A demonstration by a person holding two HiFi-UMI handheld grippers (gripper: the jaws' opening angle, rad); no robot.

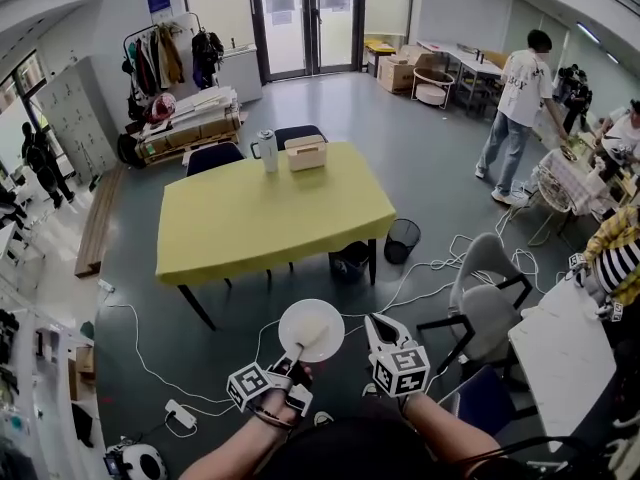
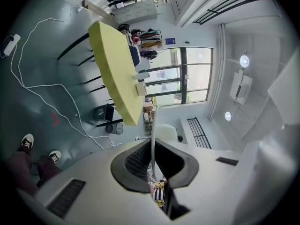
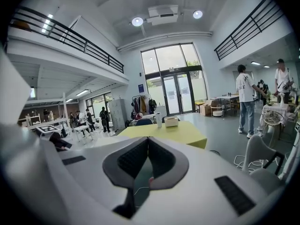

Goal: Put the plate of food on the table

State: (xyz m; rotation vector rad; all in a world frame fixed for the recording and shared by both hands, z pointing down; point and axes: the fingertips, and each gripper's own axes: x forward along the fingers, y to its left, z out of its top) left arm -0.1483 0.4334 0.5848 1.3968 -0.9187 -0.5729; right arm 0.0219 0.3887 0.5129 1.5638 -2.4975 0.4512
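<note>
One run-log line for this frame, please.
left tongs: shut on plate rim | right tongs: shut, empty | plate: not yet on yellow table

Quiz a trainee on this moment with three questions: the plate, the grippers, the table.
1. True or false: the plate already rests on the yellow table.
2. Which gripper's jaws clamp the plate's rim: A left, B right, C both?
3. Fill in: beside the bottle on the table stands a pale ____.

Key: 1 false, it is carried short of the table. 2 A, the left gripper. 3 box.
</note>
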